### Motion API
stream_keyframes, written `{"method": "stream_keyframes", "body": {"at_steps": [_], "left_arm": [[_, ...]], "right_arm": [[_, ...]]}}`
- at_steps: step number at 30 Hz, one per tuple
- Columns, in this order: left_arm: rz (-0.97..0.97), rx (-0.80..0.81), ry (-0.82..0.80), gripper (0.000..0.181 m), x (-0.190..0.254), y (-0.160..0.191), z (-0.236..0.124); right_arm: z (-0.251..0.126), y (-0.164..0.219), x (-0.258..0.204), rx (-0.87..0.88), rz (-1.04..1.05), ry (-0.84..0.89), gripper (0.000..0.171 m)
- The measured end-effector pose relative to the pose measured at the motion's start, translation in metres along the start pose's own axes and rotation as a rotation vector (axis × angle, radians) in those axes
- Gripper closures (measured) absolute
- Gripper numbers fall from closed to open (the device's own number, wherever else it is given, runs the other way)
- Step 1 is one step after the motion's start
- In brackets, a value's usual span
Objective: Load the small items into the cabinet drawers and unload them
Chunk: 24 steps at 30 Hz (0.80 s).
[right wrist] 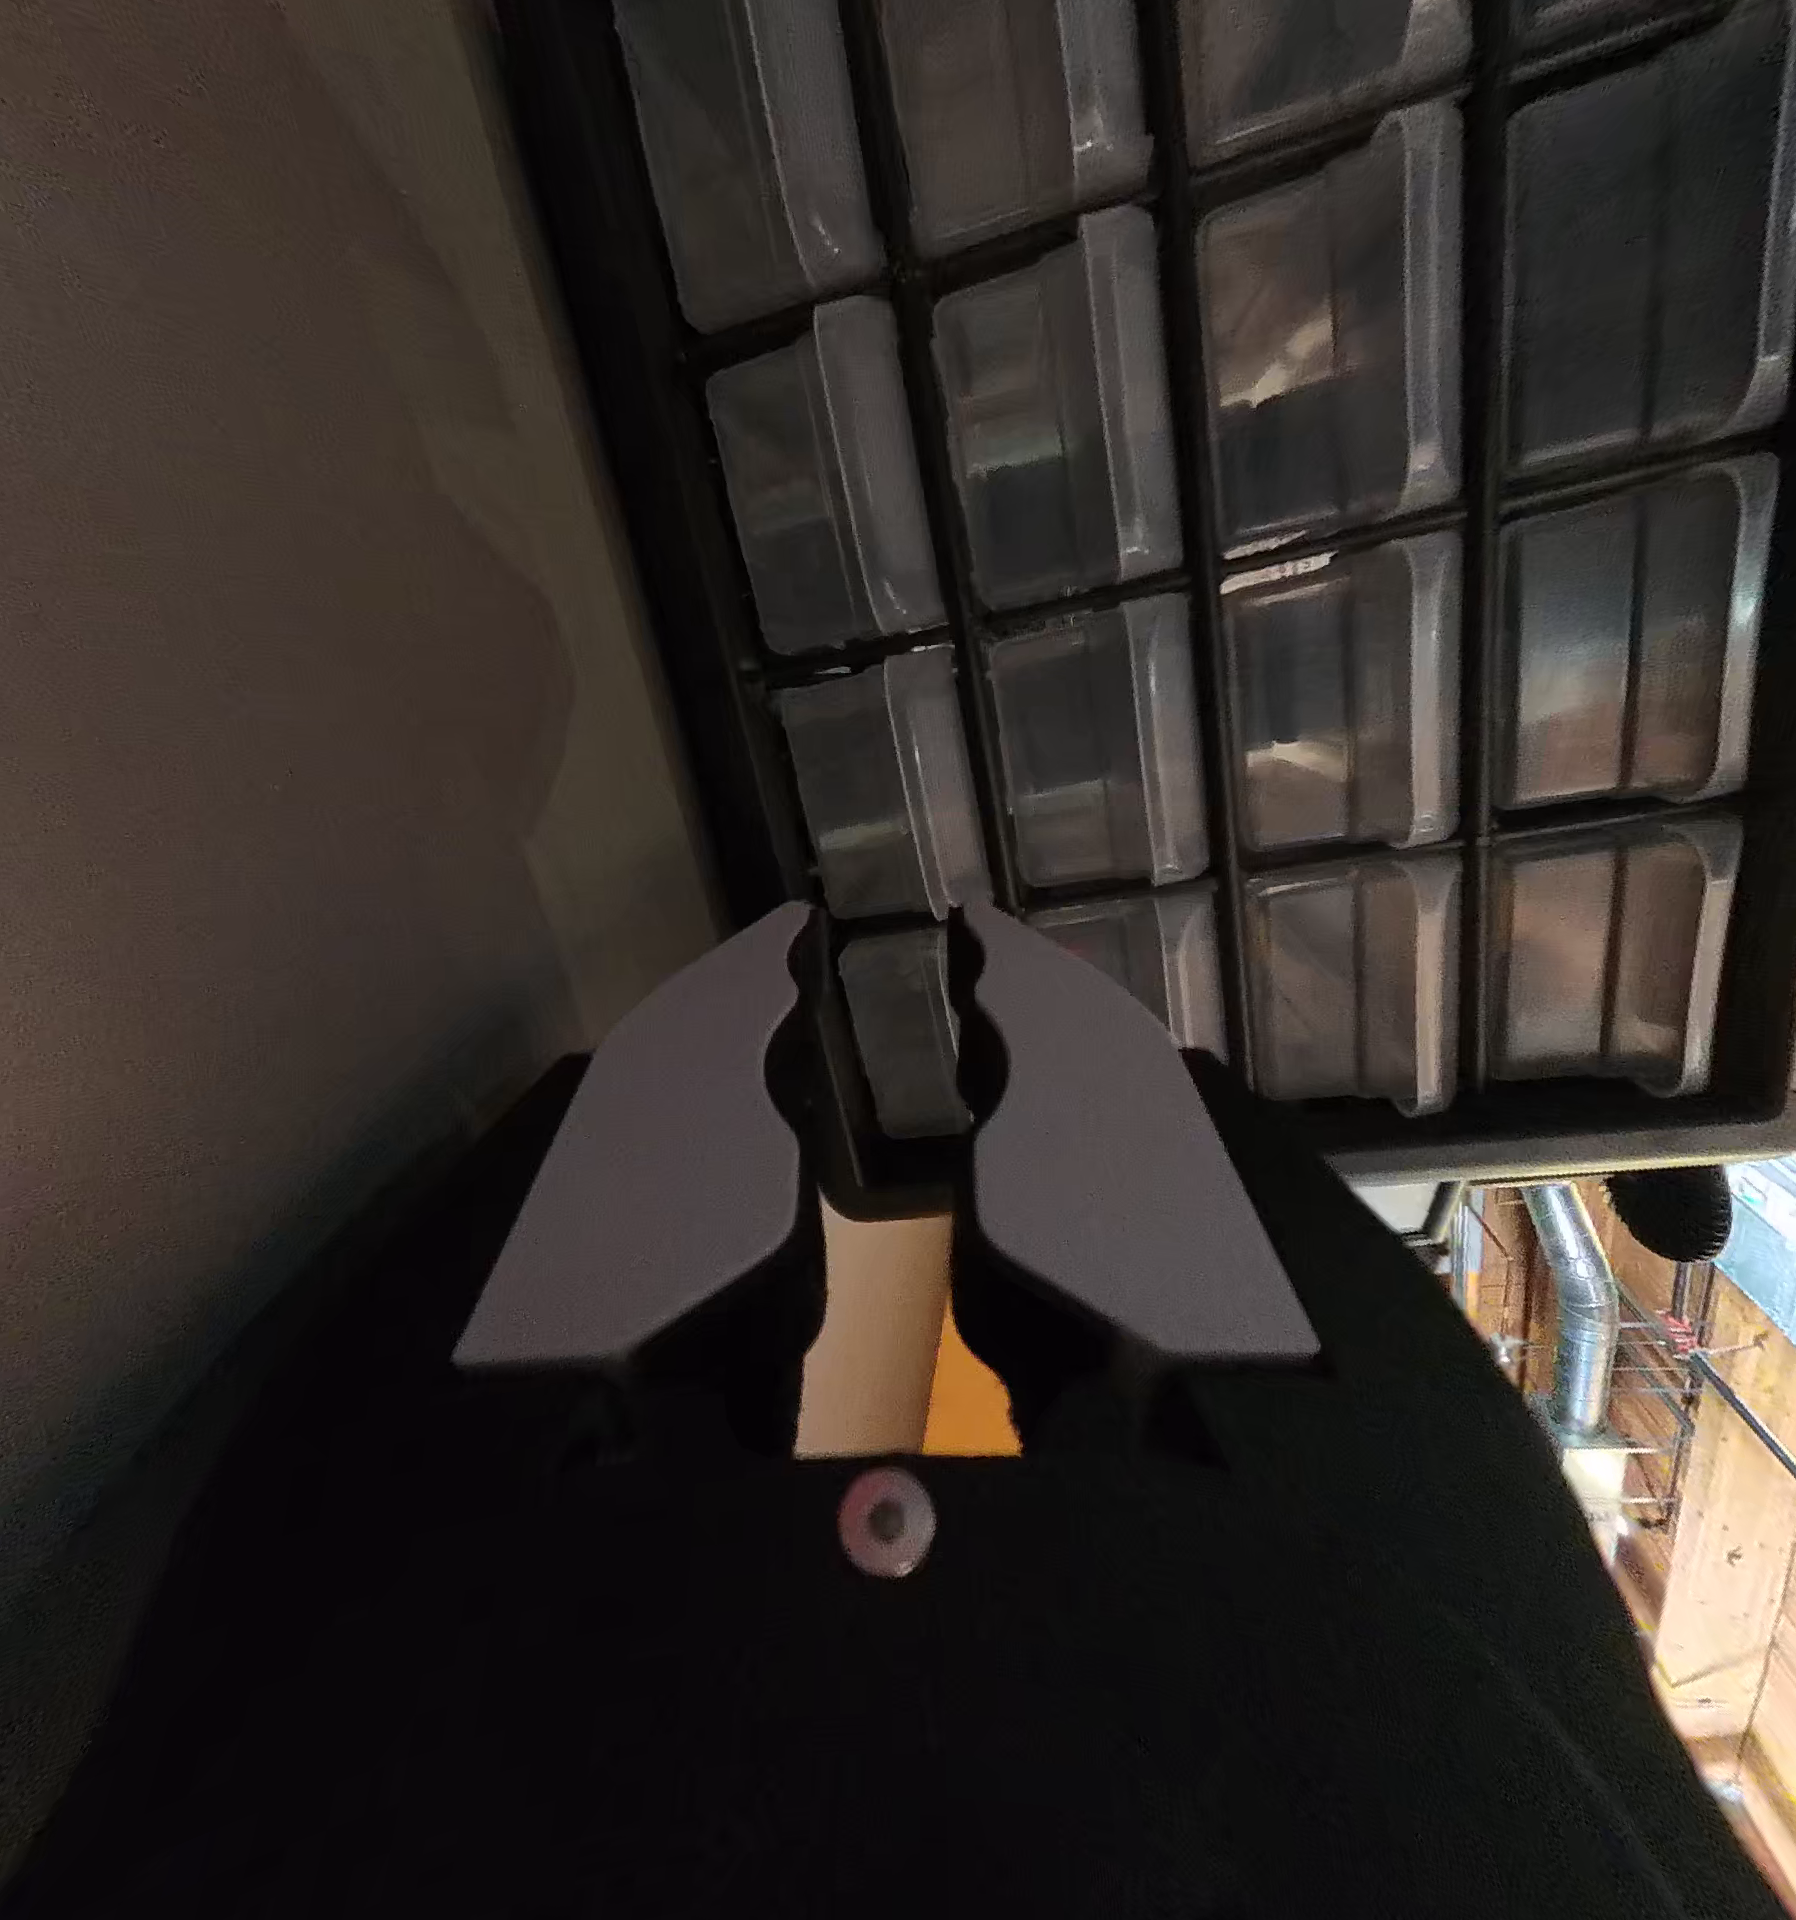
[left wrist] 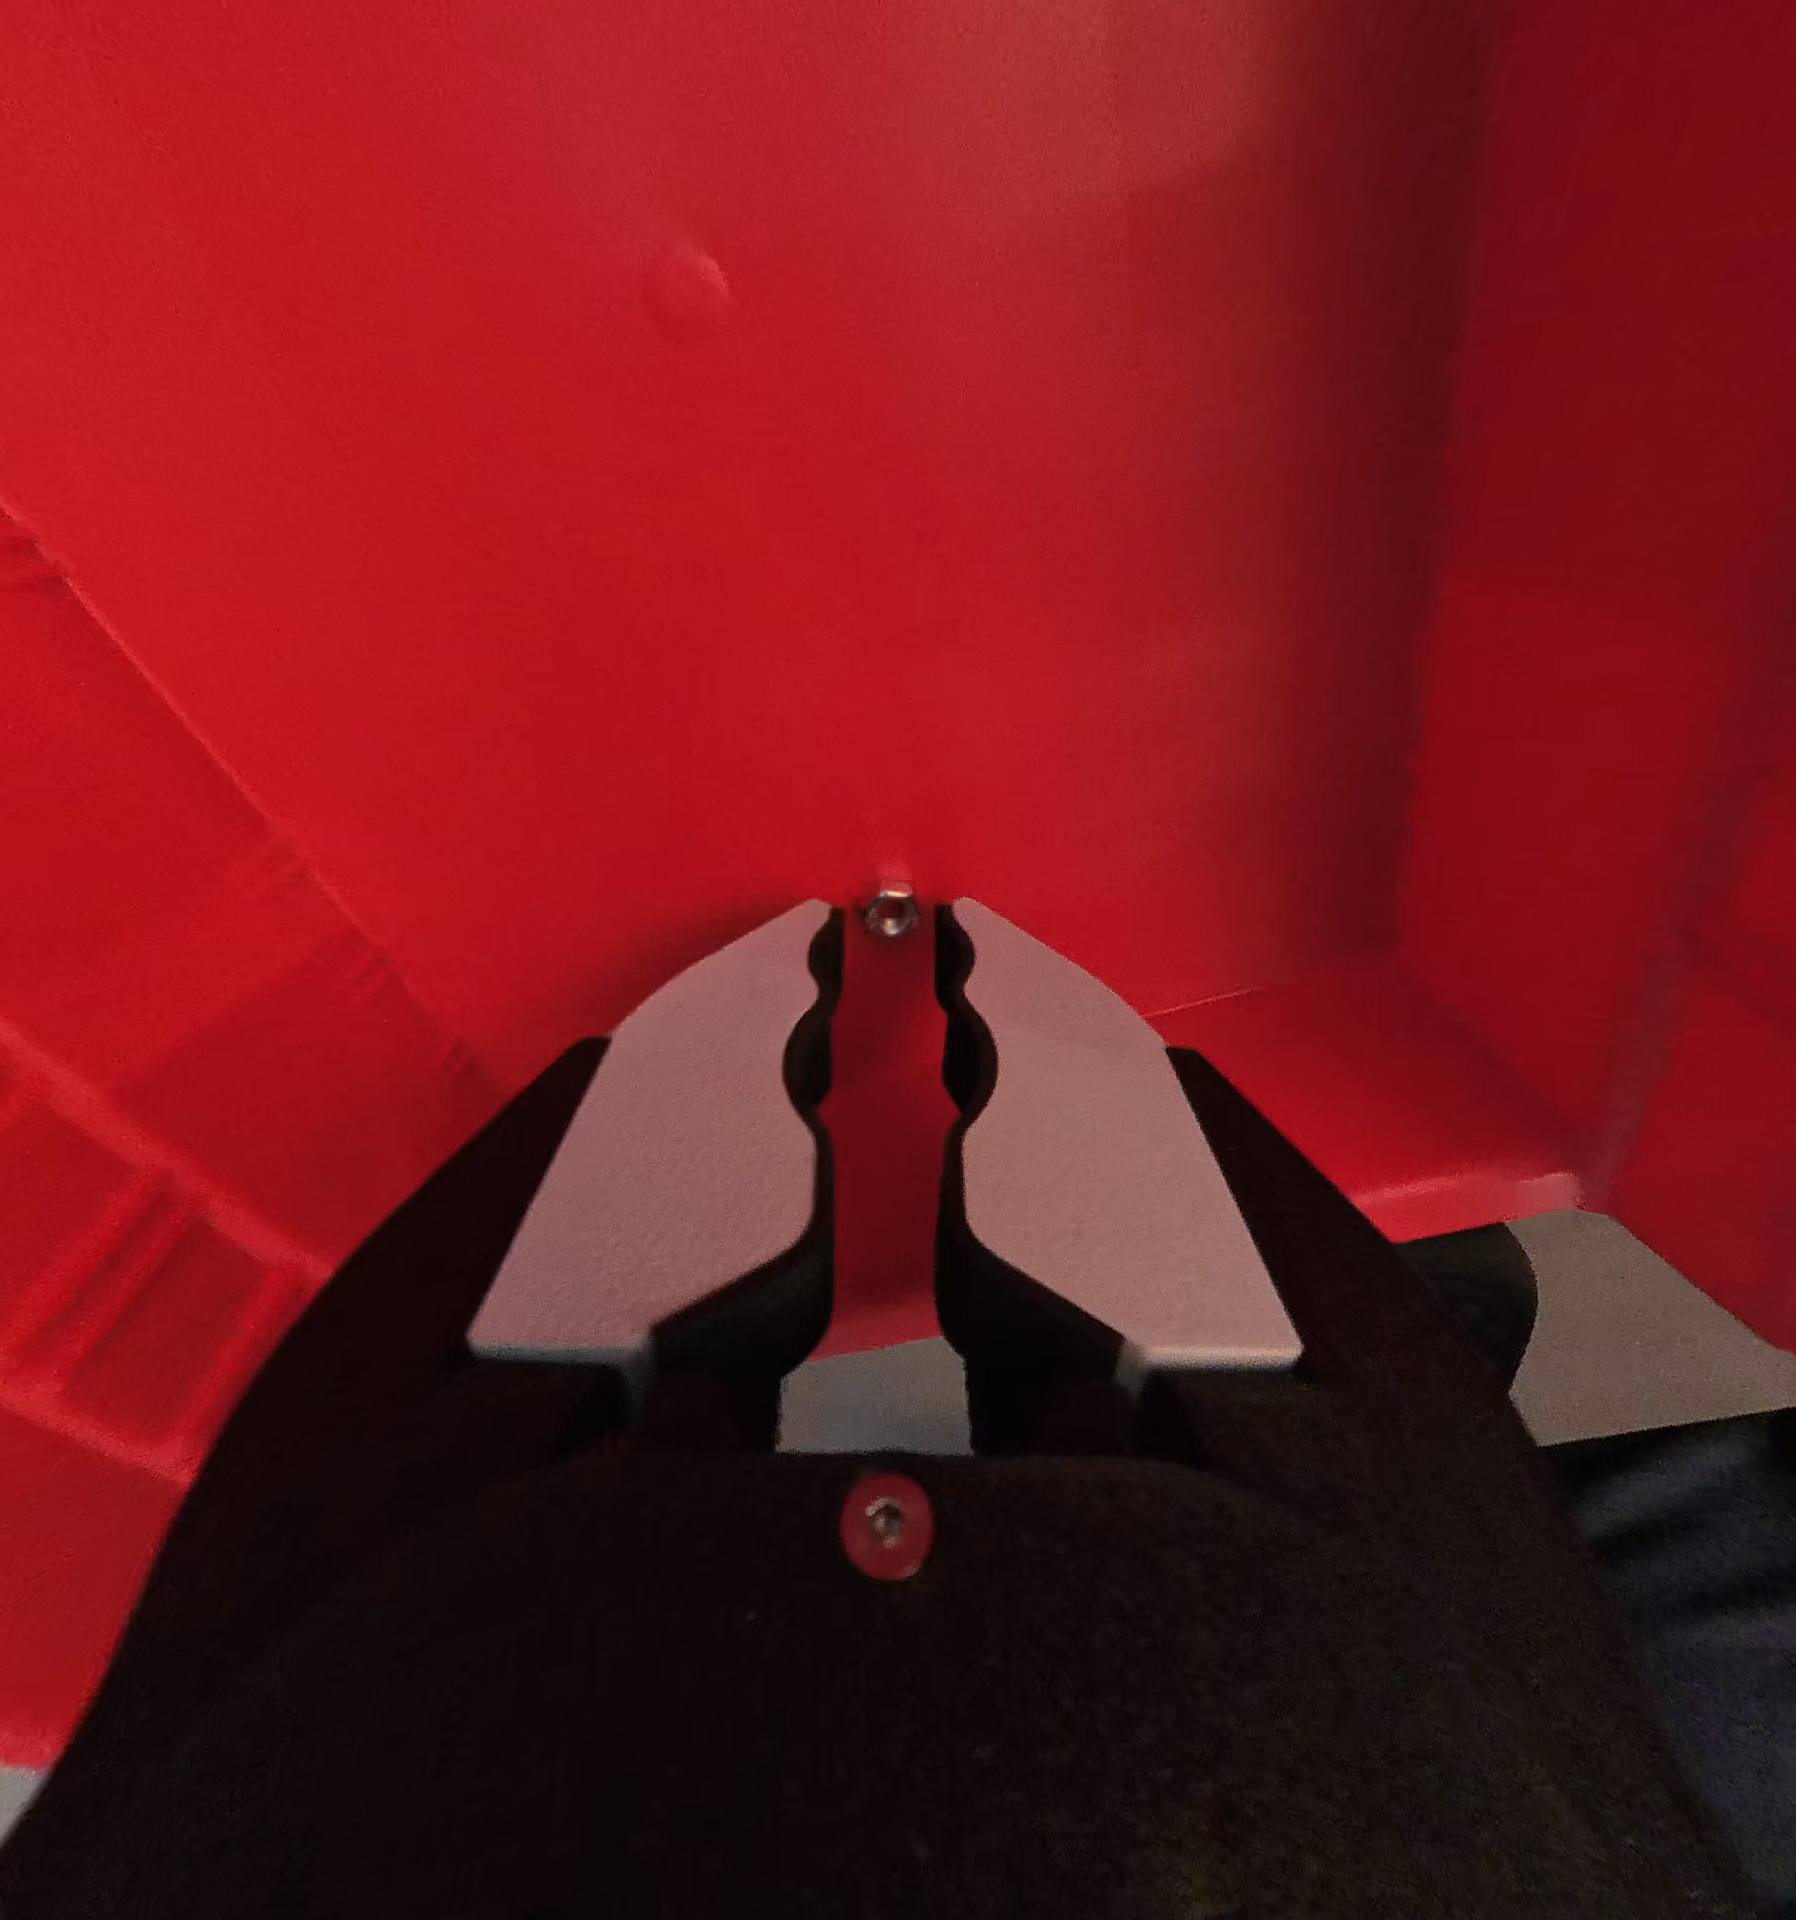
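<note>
In the left wrist view my left gripper (left wrist: 888,914) reaches down into a red plastic bin (left wrist: 665,623). A small silver metal nut (left wrist: 889,916) lies on the bin floor right between the fingertips. The jaws stand a narrow gap apart, with a sliver of red showing on each side of the nut. In the right wrist view my right gripper (right wrist: 886,920) points at a black cabinet (right wrist: 1174,582) of clear plastic drawers, seen turned sideways. One drawer (right wrist: 899,1023) shows through the narrow gap between the jaws, farther off. The gripper holds nothing.
The bin's walls (left wrist: 1642,623) rise close on the right and left of the left gripper. A second grey finger (left wrist: 1642,1330) shows at the bin's lower right edge. A plain pale wall (right wrist: 250,520) lies beside the cabinet. Shelving and metal ducts (right wrist: 1580,1351) show past it. Some 40 cm of space lies between my two pairs of fingers. From my right tips it is roughly 7 cm to the black cabinet (right wrist: 1174,582); from my left, 35 cm.
</note>
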<state>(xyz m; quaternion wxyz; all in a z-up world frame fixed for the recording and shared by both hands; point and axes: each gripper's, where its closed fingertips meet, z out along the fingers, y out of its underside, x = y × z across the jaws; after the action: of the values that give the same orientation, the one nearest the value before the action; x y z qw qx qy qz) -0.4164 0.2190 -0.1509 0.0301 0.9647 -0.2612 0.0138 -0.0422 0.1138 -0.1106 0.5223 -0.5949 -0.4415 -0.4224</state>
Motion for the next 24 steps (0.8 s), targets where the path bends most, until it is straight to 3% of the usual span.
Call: {"method": "stream_keyframes", "body": {"at_steps": [9,13,19,24], "left_arm": [[0.043,-0.025,-0.06,0.171,-0.001,0.0,0.001],[0.012,0.006,-0.036,0.171,-0.004,0.0,-0.004],[-0.007,0.15,-0.042,0.171,-0.006,0.001,-0.043],[0.033,0.247,-0.059,0.17,0.007,0.006,-0.073]], "right_arm": [[-0.002,0.002,0.003,-0.005,0.026,-0.006,0.15],[-0.006,-0.037,-0.006,0.102,0.037,-0.031,0.151],[0.014,-0.102,-0.021,0.183,-0.079,0.009,0.147],[0.048,-0.119,-0.019,0.142,-0.091,0.041,0.145]]}}
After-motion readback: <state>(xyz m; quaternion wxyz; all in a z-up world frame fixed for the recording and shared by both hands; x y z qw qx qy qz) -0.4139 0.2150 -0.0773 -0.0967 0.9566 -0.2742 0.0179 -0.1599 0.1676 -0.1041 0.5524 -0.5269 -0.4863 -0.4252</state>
